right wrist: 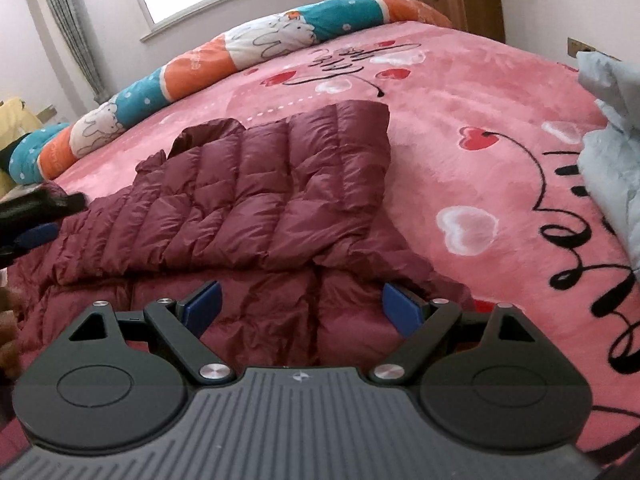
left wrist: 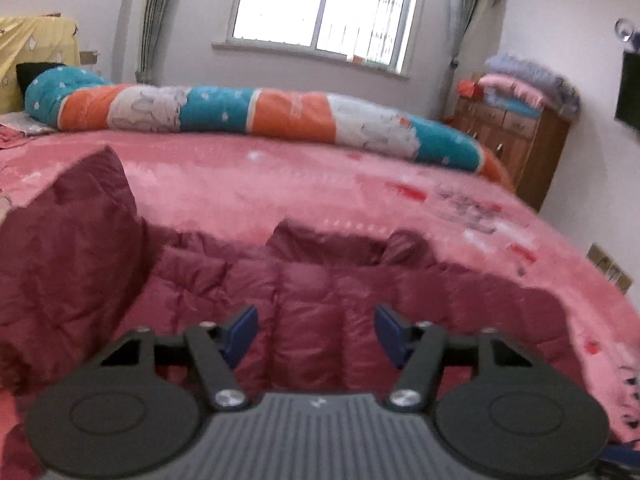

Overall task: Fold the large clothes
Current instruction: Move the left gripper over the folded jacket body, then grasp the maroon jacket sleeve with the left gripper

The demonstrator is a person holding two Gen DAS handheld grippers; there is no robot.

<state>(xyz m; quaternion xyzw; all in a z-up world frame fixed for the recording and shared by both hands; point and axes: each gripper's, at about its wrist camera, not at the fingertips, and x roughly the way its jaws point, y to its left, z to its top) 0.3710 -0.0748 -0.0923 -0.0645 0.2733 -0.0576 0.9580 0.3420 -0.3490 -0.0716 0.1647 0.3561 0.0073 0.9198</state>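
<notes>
A maroon quilted down jacket (right wrist: 280,184) is lying spread across the near half of a pink blanket (right wrist: 460,120) printed with hearts and black script. Its shiny fabric is stitched into puffy horizontal channels, wrinkled along the seams. One panel is lying folded over the body, its edge running toward two o'clock in the right wrist view, and a doubled layer is bunching beneath it at six o'clock. In the left wrist view, a flap (left wrist: 80,232) of the jacket is standing raised at nine o'clock, though that picture is blurring.

The right gripper (right wrist: 300,306) is hovering over the jacket's near edge, its blue pads spread wide with nothing gripped. The left gripper (left wrist: 316,330) is standing partly open above the quilting, holding nothing. A rolled orange, teal and white duvet (right wrist: 200,68) is resting at the far side, toward eleven o'clock.
</notes>
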